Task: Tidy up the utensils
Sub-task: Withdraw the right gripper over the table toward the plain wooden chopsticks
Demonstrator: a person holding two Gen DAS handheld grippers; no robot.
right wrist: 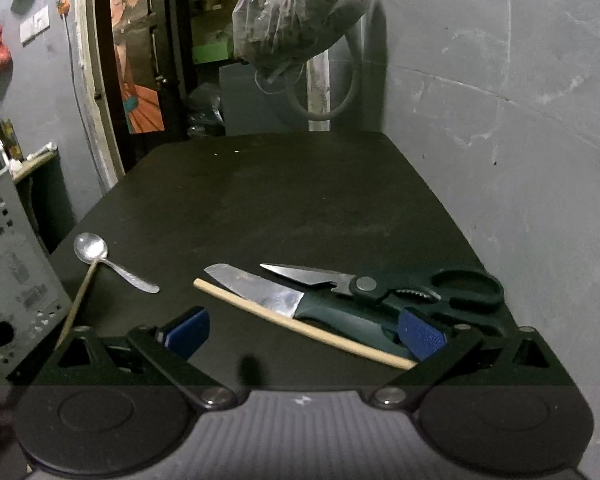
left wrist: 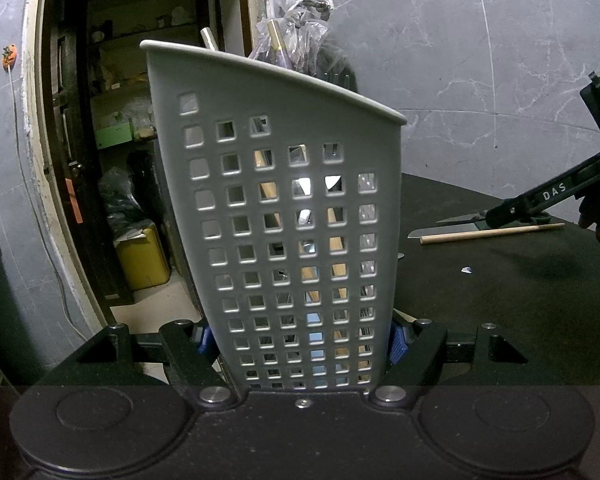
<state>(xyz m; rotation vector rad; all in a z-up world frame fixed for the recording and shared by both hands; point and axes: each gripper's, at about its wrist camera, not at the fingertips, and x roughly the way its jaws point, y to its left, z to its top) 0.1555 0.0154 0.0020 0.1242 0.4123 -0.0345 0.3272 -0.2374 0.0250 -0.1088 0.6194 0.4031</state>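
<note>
The grey perforated utensil holder (left wrist: 284,216) stands upright, its long axis vertical, at the left edge of the dark counter (left wrist: 500,300). Through its square holes, wooden sticks and metal pieces show, standing on end, and handle tips rise above its slanted rim.

The left gripper (left wrist: 300,340) has its jaws closed on the holder's lower part, the blue pads (left wrist: 396,344) pressing its two sides.

The right gripper (right wrist: 306,334) is near the counter's near right corner. Its jaws stand wide open, holding nothing. The right pad is over the knife's handle; whether it touches cannot be told.

Between and beyond the jaws lie a knife (right wrist: 300,304) with a dark green handle, its blade pointing toward the far left, and a wooden chopstick (right wrist: 300,324) running alongside it on the same slant.

Just behind the knife, black-handled scissors (right wrist: 400,284) lie closed, tips pointing left, handles toward the right edge.

Toward the left edge, a metal spoon (right wrist: 108,260) lies with its bowl to the far left; a second chopstick (right wrist: 78,300) crosses it, angled toward the near left, beside the holder.
</note>
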